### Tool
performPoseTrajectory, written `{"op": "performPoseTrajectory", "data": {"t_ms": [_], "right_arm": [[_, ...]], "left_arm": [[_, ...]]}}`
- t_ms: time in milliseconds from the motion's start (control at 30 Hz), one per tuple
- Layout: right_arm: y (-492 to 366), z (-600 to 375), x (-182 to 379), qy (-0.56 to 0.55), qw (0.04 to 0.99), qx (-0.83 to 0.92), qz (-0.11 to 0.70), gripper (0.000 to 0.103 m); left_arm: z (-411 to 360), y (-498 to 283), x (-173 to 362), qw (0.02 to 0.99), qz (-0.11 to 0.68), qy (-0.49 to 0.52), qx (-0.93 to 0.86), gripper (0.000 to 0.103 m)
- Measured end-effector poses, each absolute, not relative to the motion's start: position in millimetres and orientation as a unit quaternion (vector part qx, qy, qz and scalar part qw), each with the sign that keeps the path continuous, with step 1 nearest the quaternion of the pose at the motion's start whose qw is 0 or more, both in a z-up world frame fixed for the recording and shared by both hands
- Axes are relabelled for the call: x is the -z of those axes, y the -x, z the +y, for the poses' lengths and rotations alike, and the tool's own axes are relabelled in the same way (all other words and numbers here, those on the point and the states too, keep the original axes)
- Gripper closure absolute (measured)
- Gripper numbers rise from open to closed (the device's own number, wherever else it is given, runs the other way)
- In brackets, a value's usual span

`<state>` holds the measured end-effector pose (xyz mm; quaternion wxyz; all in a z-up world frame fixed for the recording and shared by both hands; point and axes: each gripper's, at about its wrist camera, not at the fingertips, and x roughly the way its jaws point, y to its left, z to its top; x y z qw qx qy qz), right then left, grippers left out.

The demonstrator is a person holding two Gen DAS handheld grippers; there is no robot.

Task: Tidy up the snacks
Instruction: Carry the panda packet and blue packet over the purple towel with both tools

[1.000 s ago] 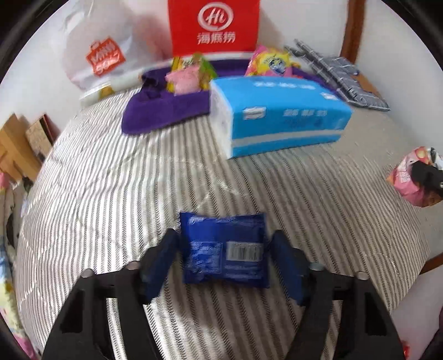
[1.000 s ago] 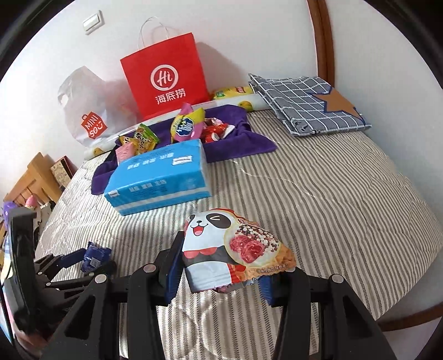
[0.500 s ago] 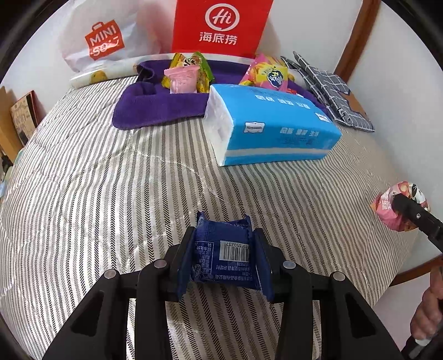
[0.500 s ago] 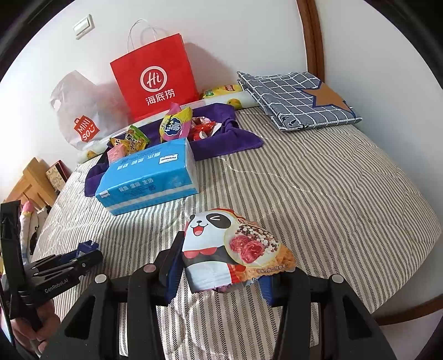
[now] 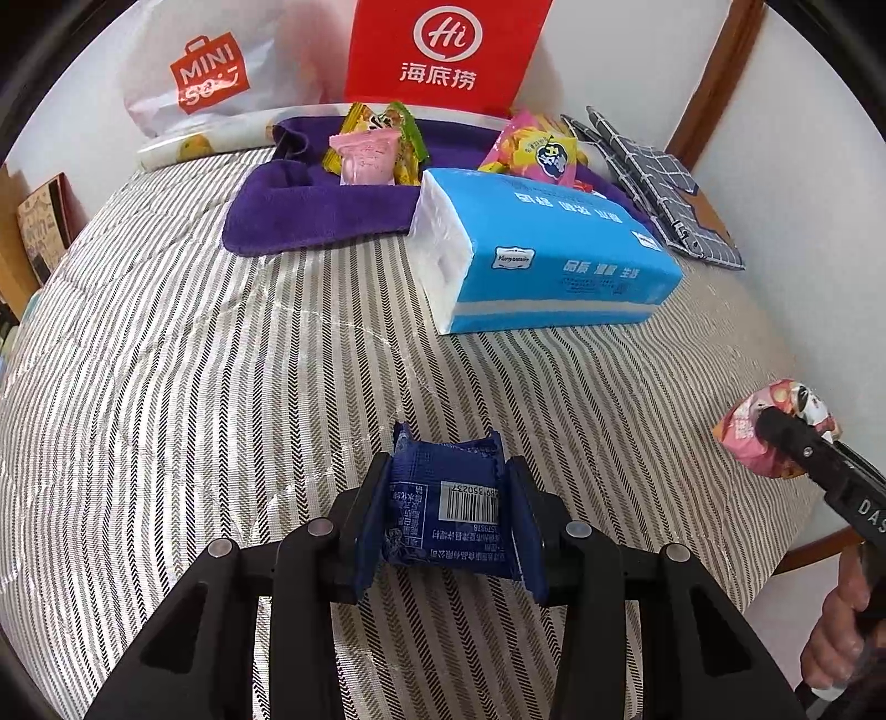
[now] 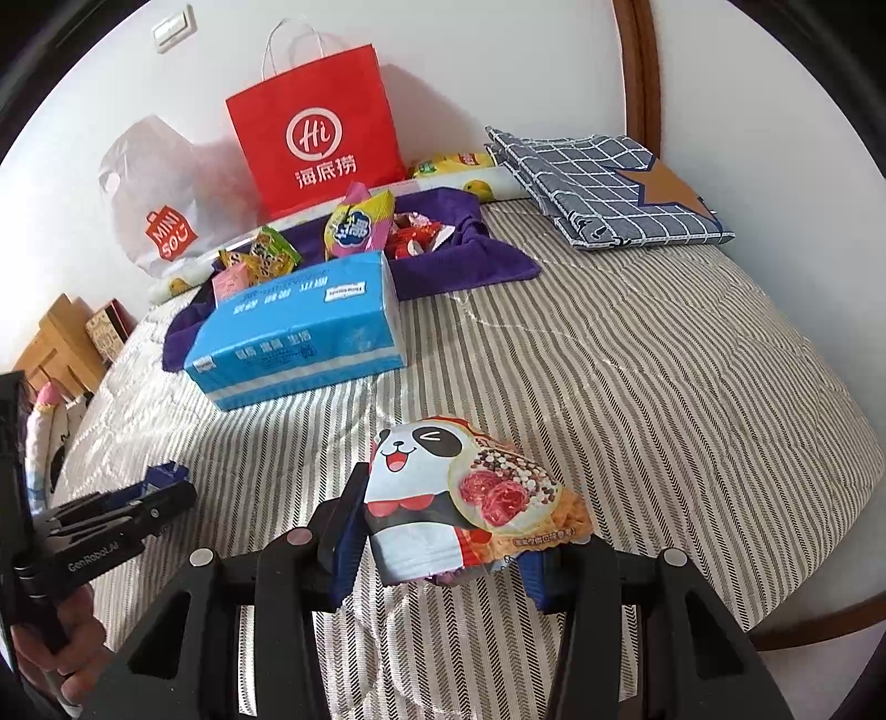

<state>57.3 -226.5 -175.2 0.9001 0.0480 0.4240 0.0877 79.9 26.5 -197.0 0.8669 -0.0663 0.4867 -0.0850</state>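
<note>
Left wrist view: the left gripper [image 5: 446, 512] has just closed its jaws on a small dark blue snack packet [image 5: 446, 498], barcode side up, above the near edge of a striped bed [image 5: 194, 360]. Toward the bed's far left edge stands a white plastic bag [image 5: 210, 72], with a red paper bag [image 5: 443, 50] beside it. A purple cloth [image 5: 310, 213] below them carries several snack packs, among them a pink packet [image 5: 365, 158]. A blue tissue pack [image 5: 554, 260] lies just in front of the cloth, and a grey checked pillow [image 5: 664, 188] sits at the far right corner.

Right wrist view: the right gripper [image 6: 437, 545] clamps a panda-printed snack bag [image 6: 459, 498] between its jaws, above the bed's near edge. 2 snacks are held in all.
</note>
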Motion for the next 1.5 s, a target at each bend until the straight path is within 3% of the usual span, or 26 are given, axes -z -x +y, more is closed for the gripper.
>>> {"op": "performPoseTrajectory", "data": {"t_ms": [533, 1500], "right_arm": [[-60, -213, 183, -0.040, 0.890, -0.092, 0.444, 0.059], [-83, -216, 122, -0.060, 0.915, -0.085, 0.389, 0.059]], "left_arm": [[34, -78, 194, 0.857, 0.497, 0.093, 0.104, 0.062], [19, -99, 123, 0.881, 0.439, 0.073, 0.161, 0.062]]}}
